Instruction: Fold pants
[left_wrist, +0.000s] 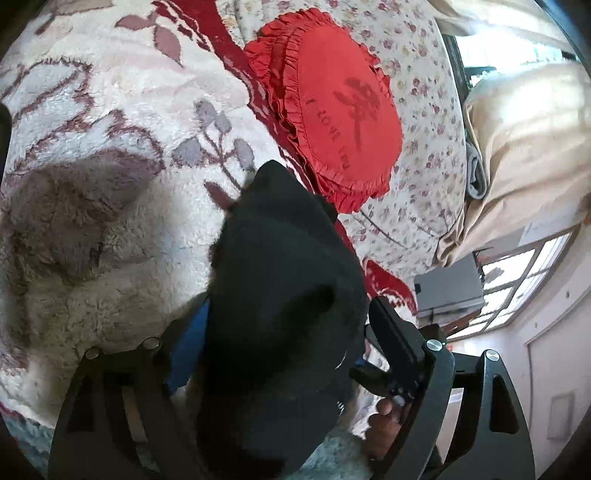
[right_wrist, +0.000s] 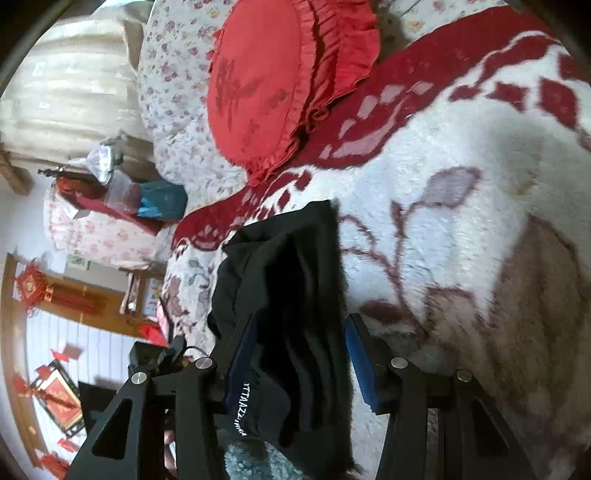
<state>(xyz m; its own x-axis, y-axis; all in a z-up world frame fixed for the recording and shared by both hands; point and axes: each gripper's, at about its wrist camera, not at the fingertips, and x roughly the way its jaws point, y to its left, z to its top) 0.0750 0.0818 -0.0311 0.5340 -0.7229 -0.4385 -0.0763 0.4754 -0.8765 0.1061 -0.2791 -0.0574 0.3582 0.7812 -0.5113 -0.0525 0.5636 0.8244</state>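
The black pants (left_wrist: 280, 295) hang in a bunch in front of the left wrist camera, above the fluffy white blanket (left_wrist: 110, 110). My left gripper (left_wrist: 236, 354) holds them; only its blue left pad (left_wrist: 188, 347) shows beside the cloth, the other finger is hidden. In the right wrist view the pants (right_wrist: 291, 288) lie folded in layers on the blanket (right_wrist: 461, 177), a waistband with white lettering (right_wrist: 240, 410) nearest. My right gripper (right_wrist: 295, 365) straddles the cloth with its blue pads (right_wrist: 360, 365) wide apart.
A round red frilled cushion (left_wrist: 332, 114) lies on a floral quilt (left_wrist: 424, 129) beyond the pants; it also shows in the right wrist view (right_wrist: 273, 81). Beige curtain (left_wrist: 517, 147) and window at right. A cluttered bedside table (right_wrist: 110, 184) stands left.
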